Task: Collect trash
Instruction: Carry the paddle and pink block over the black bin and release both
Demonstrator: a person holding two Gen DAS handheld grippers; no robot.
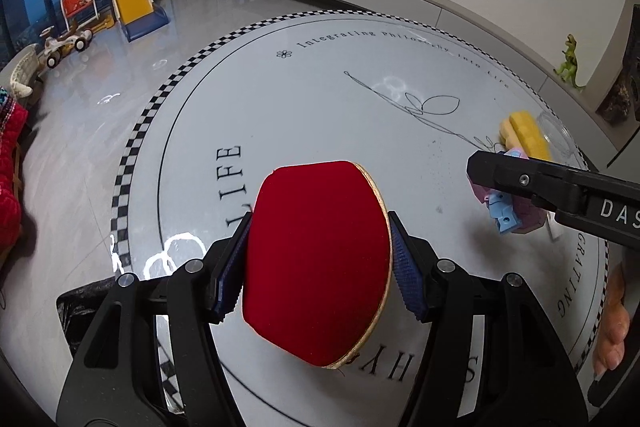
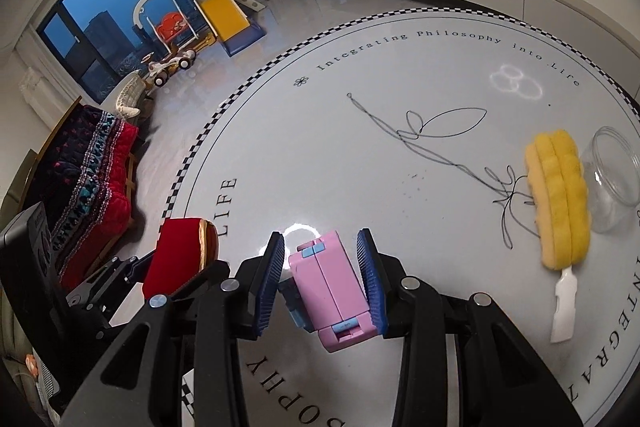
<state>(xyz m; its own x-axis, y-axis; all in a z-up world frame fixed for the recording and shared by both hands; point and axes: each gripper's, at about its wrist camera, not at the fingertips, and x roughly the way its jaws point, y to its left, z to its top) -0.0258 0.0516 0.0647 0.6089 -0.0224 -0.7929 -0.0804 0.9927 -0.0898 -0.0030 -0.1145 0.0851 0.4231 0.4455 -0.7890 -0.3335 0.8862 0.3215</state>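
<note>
Above the round white table (image 2: 360, 155), the left gripper (image 1: 318, 263) is clenched on a red velvet pad (image 1: 316, 259), and the right gripper (image 2: 326, 283) grasps a pink-and-blue block toy (image 2: 332, 287). Judging by this, collection is partway: on the table's right side, a yellow sponge brush (image 2: 558, 199) and a clear jar (image 2: 614, 179), lying touching, remain uncollected.

left gripper (image 1: 318, 259): black body, blue ribbed pads (image 1: 406, 273). velvet box (image 1: 316, 263): deep red, with a thin gold edge trim. right gripper (image 2: 326, 281): black body, blue ribbed pads (image 2: 370, 279). folding toy (image 2: 330, 287): pink, with light blue hinge pieces. round mat (image 2: 320, 147): pale grey-white, black lettering, a black line-drawn flower, and a black-and-white checkered border. sponge brush (image 2: 558, 199): yellow head, white handle. jar (image 2: 612, 179): clear. slide (image 2: 224, 11): yellow chute, blue base.
</note>
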